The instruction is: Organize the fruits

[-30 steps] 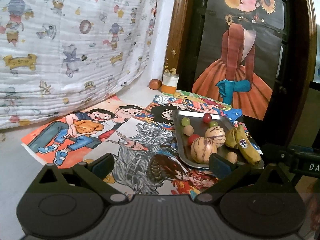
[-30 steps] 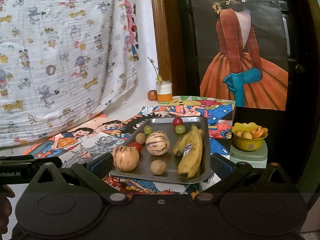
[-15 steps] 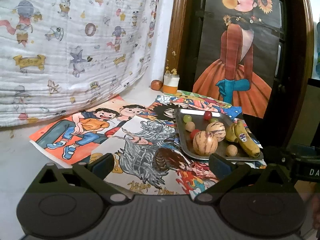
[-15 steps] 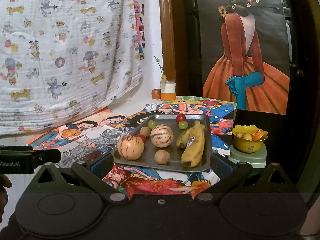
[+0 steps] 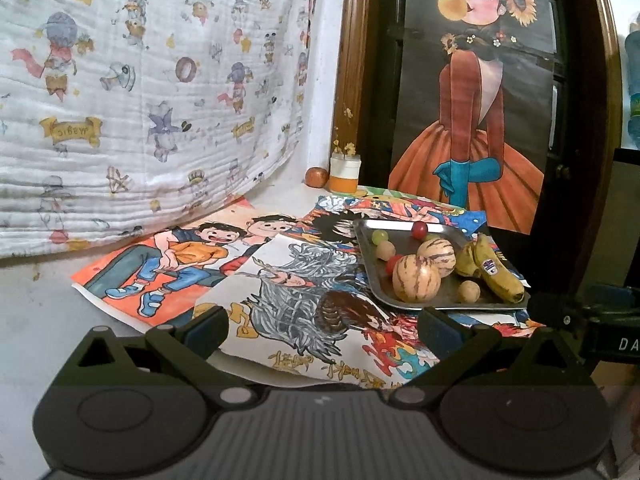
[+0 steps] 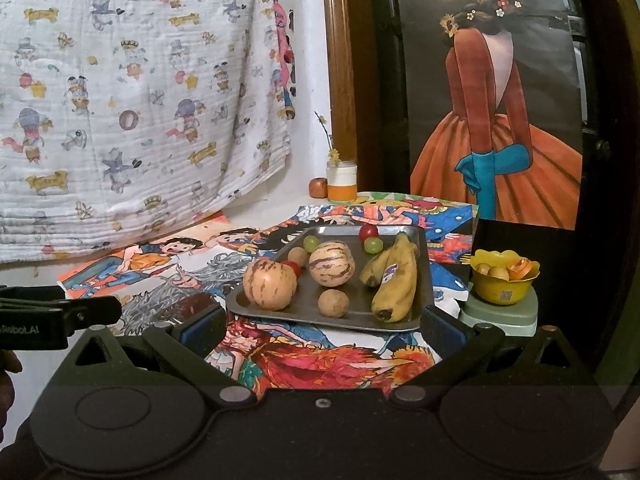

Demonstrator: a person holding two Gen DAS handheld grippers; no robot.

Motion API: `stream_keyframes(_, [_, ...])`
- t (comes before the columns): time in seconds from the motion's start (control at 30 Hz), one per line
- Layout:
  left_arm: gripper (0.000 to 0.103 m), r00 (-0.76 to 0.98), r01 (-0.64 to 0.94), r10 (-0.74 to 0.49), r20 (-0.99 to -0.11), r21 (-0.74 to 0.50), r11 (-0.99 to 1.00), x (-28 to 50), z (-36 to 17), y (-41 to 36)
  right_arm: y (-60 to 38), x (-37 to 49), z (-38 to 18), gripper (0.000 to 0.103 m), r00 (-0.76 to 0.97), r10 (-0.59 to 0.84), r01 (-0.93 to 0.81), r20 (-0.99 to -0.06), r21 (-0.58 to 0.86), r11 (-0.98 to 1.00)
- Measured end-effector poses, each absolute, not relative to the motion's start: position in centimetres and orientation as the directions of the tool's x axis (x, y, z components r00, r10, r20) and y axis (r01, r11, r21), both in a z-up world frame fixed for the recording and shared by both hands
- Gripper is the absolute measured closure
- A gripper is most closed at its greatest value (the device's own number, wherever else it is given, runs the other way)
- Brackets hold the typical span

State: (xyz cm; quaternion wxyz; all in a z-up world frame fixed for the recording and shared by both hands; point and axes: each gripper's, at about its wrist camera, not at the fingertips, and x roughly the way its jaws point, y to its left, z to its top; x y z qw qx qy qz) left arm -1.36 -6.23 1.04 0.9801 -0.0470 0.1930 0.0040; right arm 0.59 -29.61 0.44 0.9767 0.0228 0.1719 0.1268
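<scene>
Blue pads line the inner faces of both grippers' fingers, and both pairs stand spread wide with nothing between them: the left gripper (image 5: 322,326) hangs over the painted posters (image 5: 288,292), the right gripper (image 6: 322,322) just short of the steel tray (image 6: 425,280). Each gripper's body fills the bottom of its own view and hides the near table edge.

On the tray lie two striped melons (image 6: 270,285) (image 6: 331,263), apart from each other, a bunch of bananas (image 6: 394,280) along the right side, a small brown round fruit (image 6: 333,303) at the front, another (image 6: 298,255) behind, a green grape (image 6: 311,243) and a second grape (image 6: 373,245) touching a red one (image 6: 368,231) at the back. A small red fruit (image 6: 293,266) is mostly hidden between the melons; what kind cannot be told.

Only the right wrist view shows the yellow bowl (image 6: 502,294) of small fruits on a pale stand, right of the tray and off the posters; in it the left gripper's tip pokes in at the left edge, with part of a hand (image 6: 6,364) cut off below. The left wrist view shows more of the posters and the right gripper's tip at right. Both show a jar (image 5: 344,172) and a reddish fruit (image 5: 317,177) beside it at the wall.
</scene>
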Motion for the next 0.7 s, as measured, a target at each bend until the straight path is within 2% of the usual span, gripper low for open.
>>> stream_keyframes(0.7, [0.0, 0.912, -0.034, -0.016, -0.411, -0.113, 0.993, -1.2, -0.1, -5.3, -29.2, 0.7, -0.5, 0.001, 0.898, 0.264, -0.249, -0.351, 0.09, 0.964])
